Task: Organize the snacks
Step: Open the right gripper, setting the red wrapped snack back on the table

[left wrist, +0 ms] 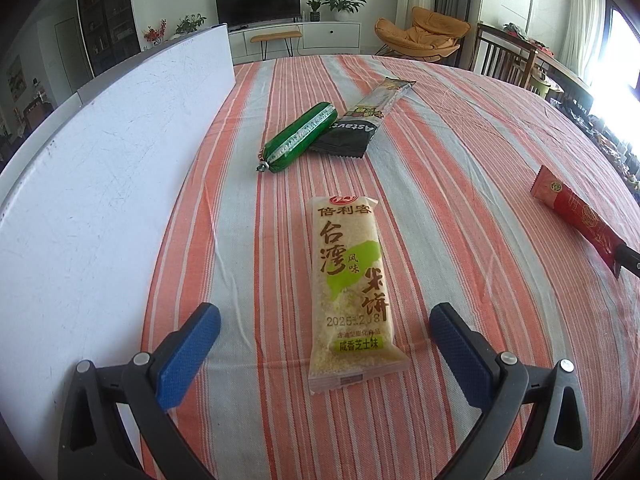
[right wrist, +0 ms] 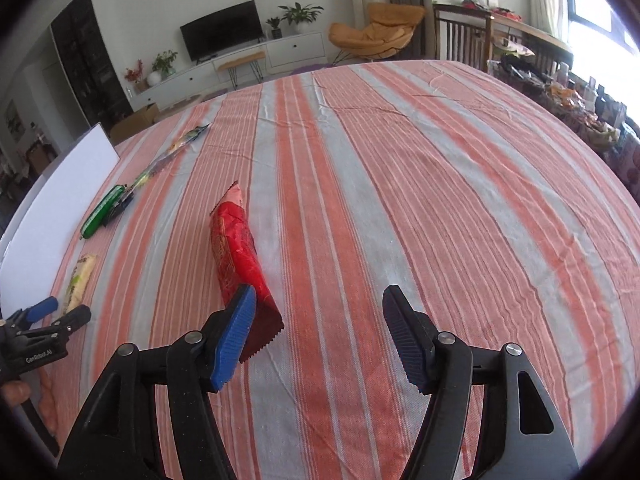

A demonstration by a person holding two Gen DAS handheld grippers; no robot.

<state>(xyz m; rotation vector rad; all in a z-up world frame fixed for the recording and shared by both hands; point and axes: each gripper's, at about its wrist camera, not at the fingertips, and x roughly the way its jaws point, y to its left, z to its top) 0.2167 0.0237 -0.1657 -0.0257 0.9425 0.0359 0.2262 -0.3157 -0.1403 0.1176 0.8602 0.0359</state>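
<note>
A yellow rice-cracker packet [left wrist: 350,288] lies on the striped tablecloth, its near end between the fingers of my open left gripper [left wrist: 326,322]. Beyond it lie a green sausage [left wrist: 298,136] and a black-and-clear packet [left wrist: 366,120]. A red packet [left wrist: 576,216] lies to the right. In the right wrist view the red packet [right wrist: 236,248] lies just ahead of the left finger [right wrist: 234,332] of my open right gripper [right wrist: 320,300], not between the fingers. The rice-cracker packet [right wrist: 82,280], green sausage [right wrist: 102,210] and my left gripper [right wrist: 66,312] show at far left.
A white board [left wrist: 92,200] lies flat along the table's left side and also shows in the right wrist view [right wrist: 60,208]. The striped tablecloth [right wrist: 400,180] stretches wide to the right. Chairs, a TV stand and cluttered shelves stand beyond the table.
</note>
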